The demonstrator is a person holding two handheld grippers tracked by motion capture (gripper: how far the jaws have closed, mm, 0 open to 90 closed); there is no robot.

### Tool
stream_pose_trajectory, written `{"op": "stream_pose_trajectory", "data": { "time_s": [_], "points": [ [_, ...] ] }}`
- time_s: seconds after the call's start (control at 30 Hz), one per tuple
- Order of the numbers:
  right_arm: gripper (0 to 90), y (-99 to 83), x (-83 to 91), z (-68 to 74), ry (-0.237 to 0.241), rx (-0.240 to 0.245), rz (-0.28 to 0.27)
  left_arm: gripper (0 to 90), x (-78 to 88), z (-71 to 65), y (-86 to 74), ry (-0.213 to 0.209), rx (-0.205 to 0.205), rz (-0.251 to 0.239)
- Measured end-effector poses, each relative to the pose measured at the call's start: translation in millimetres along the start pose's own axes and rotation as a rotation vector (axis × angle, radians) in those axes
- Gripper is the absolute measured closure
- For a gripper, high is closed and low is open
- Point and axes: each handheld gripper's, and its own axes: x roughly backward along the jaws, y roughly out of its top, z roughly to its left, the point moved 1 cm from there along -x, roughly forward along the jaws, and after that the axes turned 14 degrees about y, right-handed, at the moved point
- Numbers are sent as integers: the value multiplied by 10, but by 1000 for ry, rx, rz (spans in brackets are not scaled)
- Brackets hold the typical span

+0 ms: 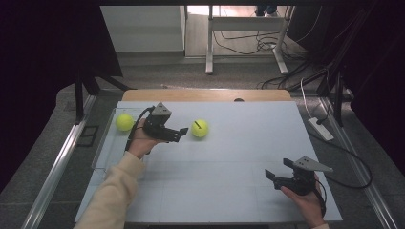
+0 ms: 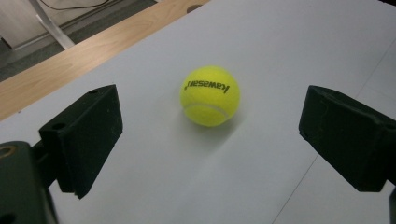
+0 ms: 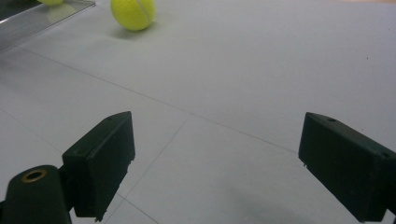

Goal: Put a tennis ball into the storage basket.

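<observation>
Left tongs held level above the pale counter, jaws spread wide, nothing between them. Tennis ball sits on the counter just ahead of the jaw tips, not touching either one; in the left gripper view the ball lies centred beyond the gap, black "kawasaki" lettering on top. Second tennis ball rests behind the left tongs, on a clear tray at the counter's edge. Right tongs low over the near part of the counter, well apart from both balls, jaws also wide apart and empty. From the right gripper view the first ball is far ahead, off to the left jaw's side.
</observation>
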Motion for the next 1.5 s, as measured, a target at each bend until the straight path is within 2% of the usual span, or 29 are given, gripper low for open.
{"op": "stream_pose_trajectory", "data": {
  "time_s": [0.53,0.73,1.5],
  "points": [
    [108,-9,-2,-6,-1,-1,3,66,-146,-145,70,-31,-20,16],
    [108,-11,-4,-5,0,-2,5,65,-189,-181,95,-55,-8,20],
    [107,-16,-3,-12,-4,-3,8,63,-430,-254,143,-57,-20,71]
  ]
}}
